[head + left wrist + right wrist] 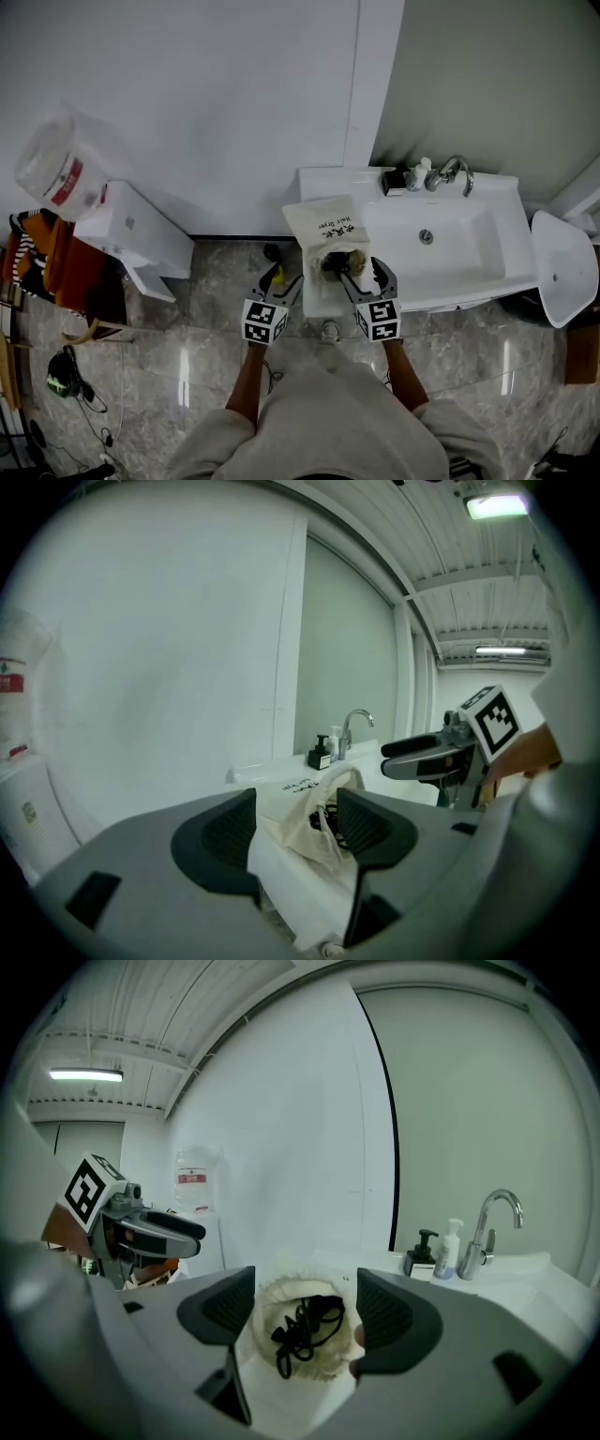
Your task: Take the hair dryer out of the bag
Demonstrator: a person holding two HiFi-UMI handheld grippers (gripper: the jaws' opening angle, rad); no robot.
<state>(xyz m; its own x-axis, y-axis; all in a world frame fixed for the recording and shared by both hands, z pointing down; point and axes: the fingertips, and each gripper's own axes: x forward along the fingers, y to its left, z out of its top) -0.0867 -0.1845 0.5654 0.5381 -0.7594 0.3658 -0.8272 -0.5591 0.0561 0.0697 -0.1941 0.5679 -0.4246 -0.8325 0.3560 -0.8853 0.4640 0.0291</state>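
The right claw (364,274) stood spread and empty, just before the bag's (328,223) open mouth at the desk's (317,298) front edge. The left claw (281,279), spread too, hung off the desk's left edge over open floor (216,281). The right gripper view looked straight in at the hair dryer's black cord (305,1324) coiled inside. The head view showed only a dark patch there.

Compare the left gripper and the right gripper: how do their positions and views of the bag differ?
The left gripper is beside the bag, by the counter's left edge; the right gripper is at the bag's mouth. The left gripper sees the bag side-on; the right gripper looks straight into its opening at a black cord. Both have jaws apart, clamping nothing.
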